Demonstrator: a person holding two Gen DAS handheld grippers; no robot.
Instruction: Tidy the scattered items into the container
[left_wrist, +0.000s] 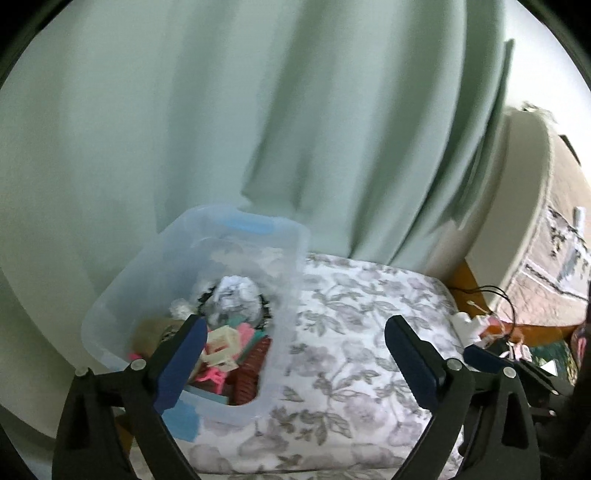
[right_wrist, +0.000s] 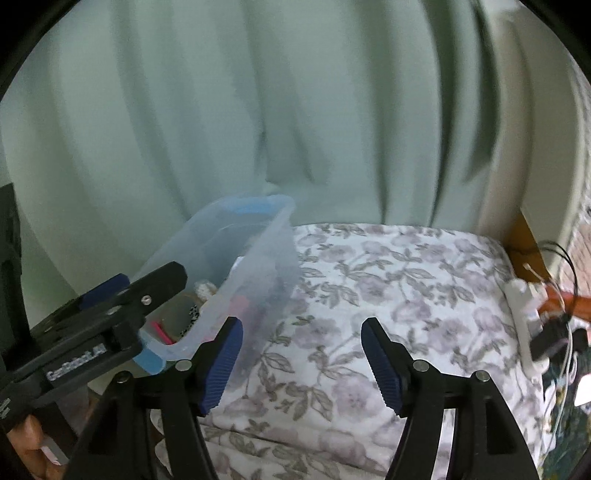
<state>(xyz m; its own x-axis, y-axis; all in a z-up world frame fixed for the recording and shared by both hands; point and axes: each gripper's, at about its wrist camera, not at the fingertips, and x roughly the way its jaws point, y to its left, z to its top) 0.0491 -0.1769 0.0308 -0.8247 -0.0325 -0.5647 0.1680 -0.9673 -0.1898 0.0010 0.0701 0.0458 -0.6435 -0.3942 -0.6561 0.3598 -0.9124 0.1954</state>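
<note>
A clear plastic container (left_wrist: 110, 306) with blue handles sits at the left on a folded floral blanket (left_wrist: 362, 332). It holds several small items: a crumpled paper ball (left_wrist: 236, 299), a cream clip (left_wrist: 221, 347), pink pieces (left_wrist: 212, 376) and a dark red comb (left_wrist: 255, 369). My left gripper (left_wrist: 295, 362) is open and empty, its left finger over the container's near end. My right gripper (right_wrist: 301, 365) is open and empty above the blanket (right_wrist: 388, 280), just right of the container (right_wrist: 266, 266). The left gripper also shows in the right wrist view (right_wrist: 122, 295), over the container.
A pale green curtain (left_wrist: 221, 129) hangs behind. A white power strip with cables (right_wrist: 524, 306) lies at the blanket's right edge. A bed with a patterned cover (left_wrist: 554, 258) stands at the far right.
</note>
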